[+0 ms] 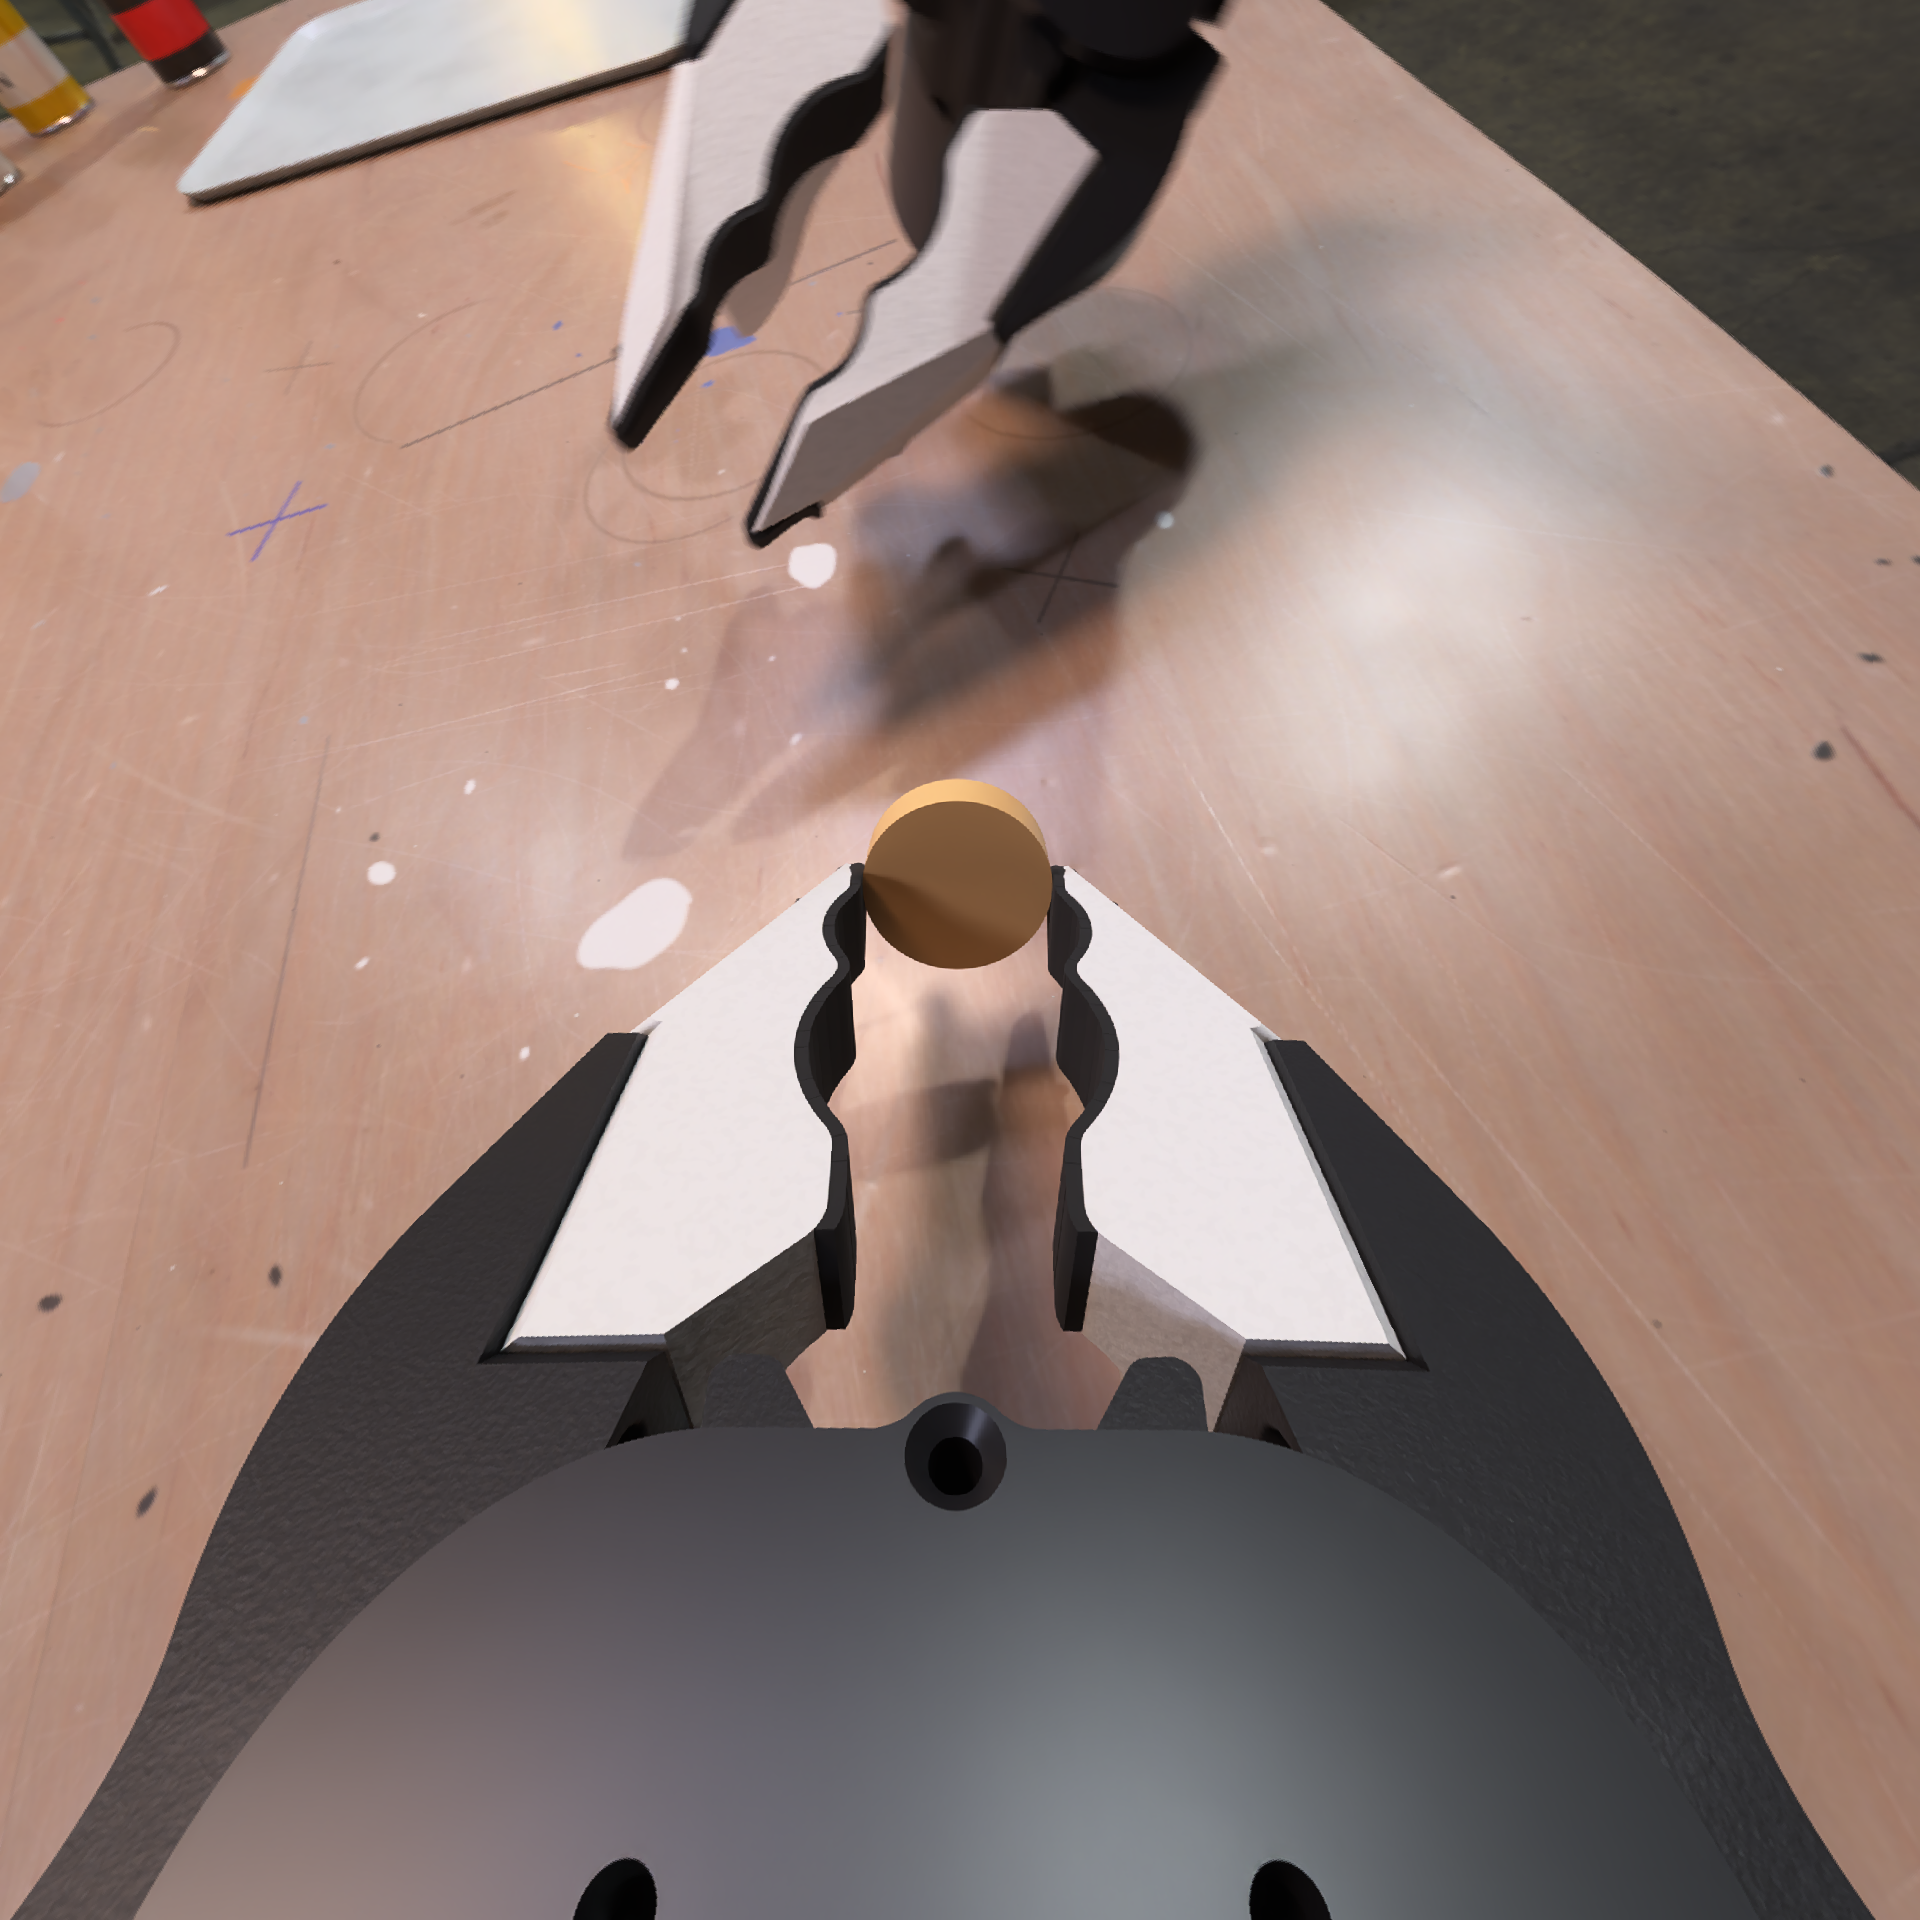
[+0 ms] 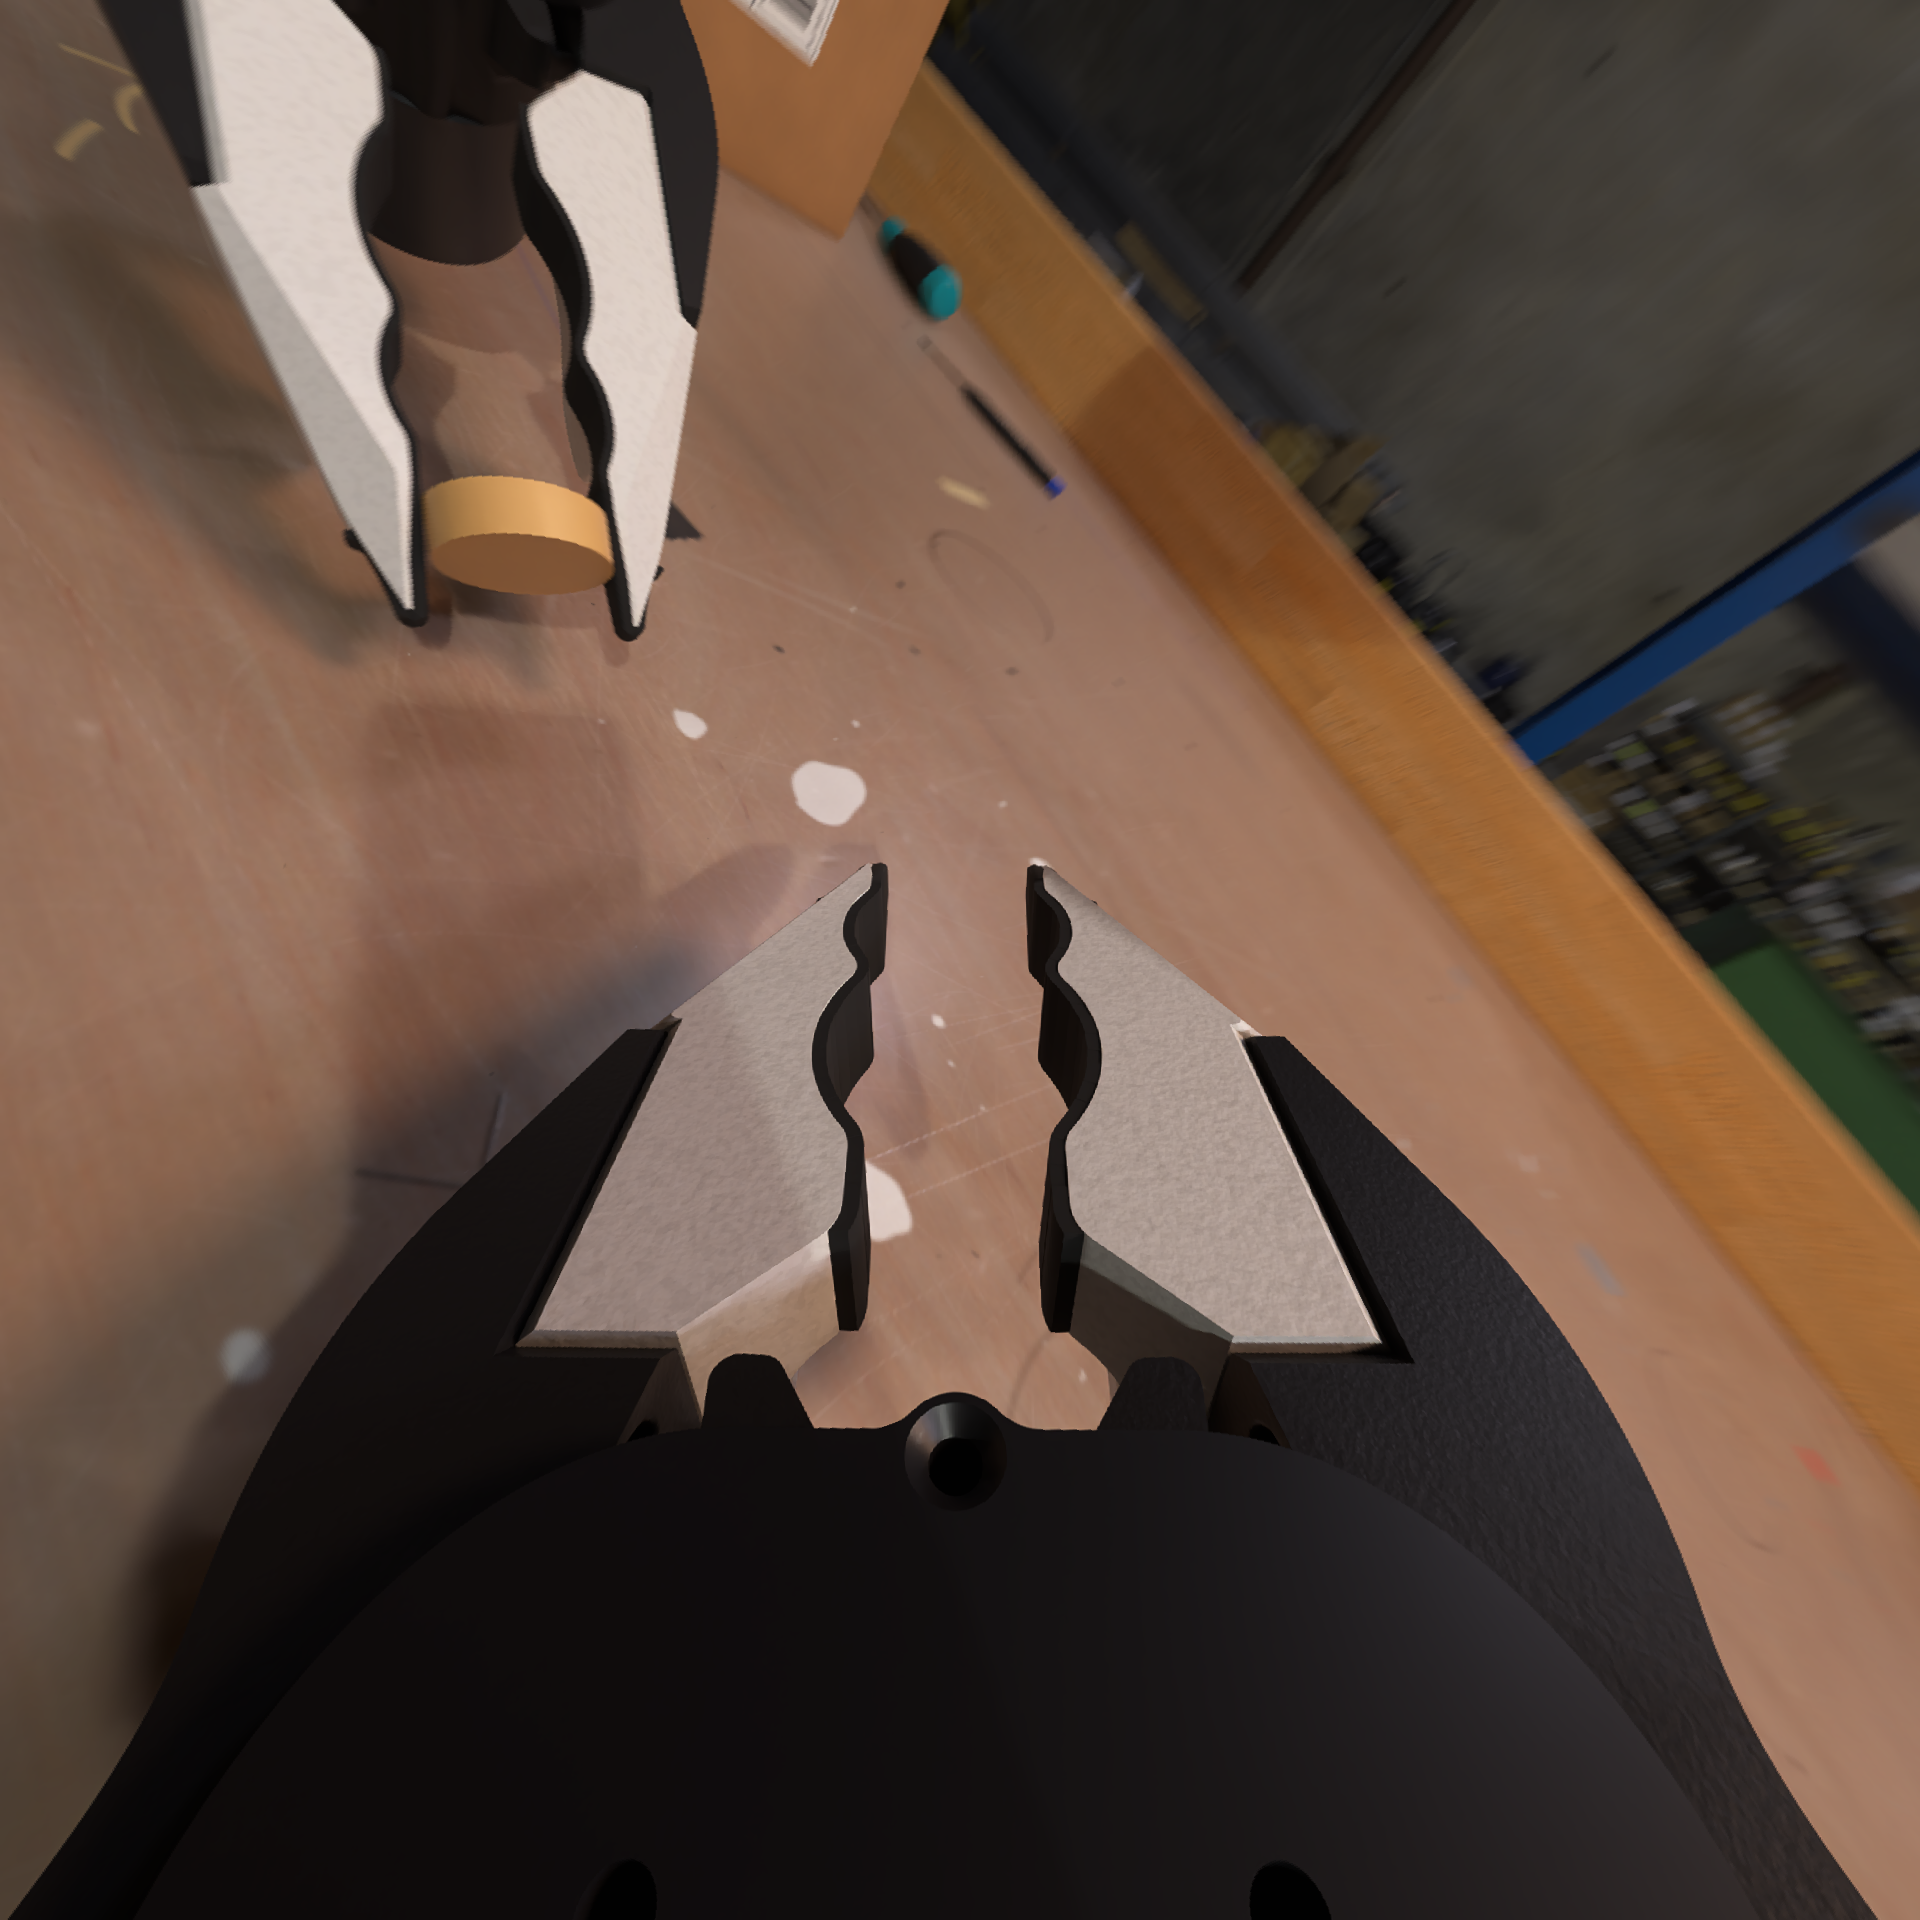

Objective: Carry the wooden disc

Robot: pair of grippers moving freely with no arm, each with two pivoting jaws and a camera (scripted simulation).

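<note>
The wooden disc [image 1: 957, 878] is a small tan round puck. My left gripper [image 1: 957, 883] is shut on the wooden disc at its fingertips and holds it above the plywood table [image 1: 1455, 935]. The right wrist view shows the same grip from ahead: the disc [image 2: 520, 535] sits flat between the left gripper's fingertips [image 2: 520, 613], clear of the table. My right gripper [image 2: 956, 878] is open and empty, pointing down at the table. It also shows in the left wrist view [image 1: 707, 478], hovering beyond the disc.
A white tray [image 1: 436, 94] lies at the table's far left, with bottles [image 1: 166, 42] beside it. In the right wrist view a teal-handled screwdriver [image 2: 920, 270] and a pen [image 2: 1003, 421] lie near a raised wooden edge rail [image 2: 1351, 675]. A cardboard box [image 2: 810, 114] stands behind.
</note>
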